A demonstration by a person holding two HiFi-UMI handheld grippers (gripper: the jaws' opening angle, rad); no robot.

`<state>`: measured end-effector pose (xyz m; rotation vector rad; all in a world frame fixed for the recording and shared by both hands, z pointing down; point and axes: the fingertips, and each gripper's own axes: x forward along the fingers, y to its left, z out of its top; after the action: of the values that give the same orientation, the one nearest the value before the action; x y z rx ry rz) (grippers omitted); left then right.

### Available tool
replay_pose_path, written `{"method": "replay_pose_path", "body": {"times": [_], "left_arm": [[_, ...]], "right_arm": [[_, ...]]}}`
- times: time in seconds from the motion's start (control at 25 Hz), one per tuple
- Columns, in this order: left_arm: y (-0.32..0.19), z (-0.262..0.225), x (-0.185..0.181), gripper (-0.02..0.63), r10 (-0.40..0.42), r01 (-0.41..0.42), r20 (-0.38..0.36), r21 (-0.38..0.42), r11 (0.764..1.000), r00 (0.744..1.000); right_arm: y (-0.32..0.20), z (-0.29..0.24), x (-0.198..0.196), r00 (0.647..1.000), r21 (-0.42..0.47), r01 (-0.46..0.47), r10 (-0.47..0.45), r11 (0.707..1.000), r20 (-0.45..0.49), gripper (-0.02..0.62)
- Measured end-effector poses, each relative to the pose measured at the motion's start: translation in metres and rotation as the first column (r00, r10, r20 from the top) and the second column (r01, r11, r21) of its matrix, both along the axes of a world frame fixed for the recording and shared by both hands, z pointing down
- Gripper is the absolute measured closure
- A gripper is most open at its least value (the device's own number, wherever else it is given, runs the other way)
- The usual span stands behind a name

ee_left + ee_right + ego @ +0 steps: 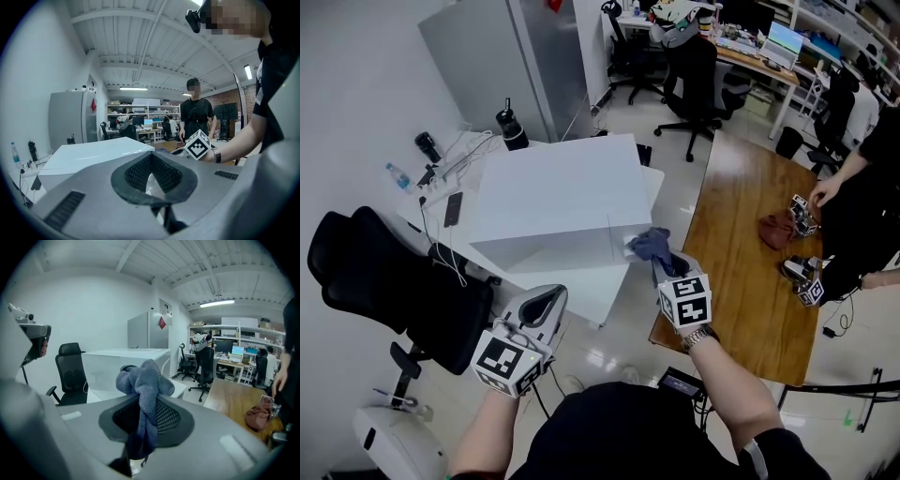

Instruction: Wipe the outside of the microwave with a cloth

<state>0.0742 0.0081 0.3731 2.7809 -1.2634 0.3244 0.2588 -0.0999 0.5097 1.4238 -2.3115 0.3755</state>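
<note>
The microwave [558, 192] shows as a plain white box on a white table [649, 183]. A blue-grey cloth [651, 244] is bunched in my right gripper [663, 264], which is shut on it by the box's front right corner; I cannot tell if the cloth touches it. In the right gripper view the cloth [143, 380] sticks up between the jaws with the microwave [122, 364] beyond. My left gripper [546, 302] is shut and empty, low in front of the box. In its own view the left gripper [152, 180] faces the white box [93, 152].
A black office chair [384, 281] stands at the left. A wooden table [750, 244] at the right carries a reddish cloth [776, 230], where another person [862, 178] handles grippers. Behind the microwave are a black bottle [512, 127], a phone [453, 208] and a grey fridge [506, 66].
</note>
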Motion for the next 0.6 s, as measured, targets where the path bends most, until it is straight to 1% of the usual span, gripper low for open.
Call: {"method": "replay_pose_path", "body": {"times": [0.24,0.44,0.6], "left_arm": [[-0.002,0.002,0.008,0.601,-0.008,0.008,-0.013,-0.006,1.000,1.000],[-0.003,0.002,0.010,0.601,0.008,-0.008,-0.016,0.001,1.000,1.000],[-0.002,-0.003,0.005,0.601,0.022,-0.022,-0.024,0.013,1.000,0.999]], "right_arm": [[0.004,-0.019,0.000,0.999,0.032,0.018,-0.019,0.999,0.031,0.523],[0.009,-0.036,-0.002,0.998,0.058,0.019,-0.022,0.998,0.051,0.522],[0.019,-0.053,-0.010,0.998,0.082,0.023,-0.028,0.996,0.064,0.522]]}}
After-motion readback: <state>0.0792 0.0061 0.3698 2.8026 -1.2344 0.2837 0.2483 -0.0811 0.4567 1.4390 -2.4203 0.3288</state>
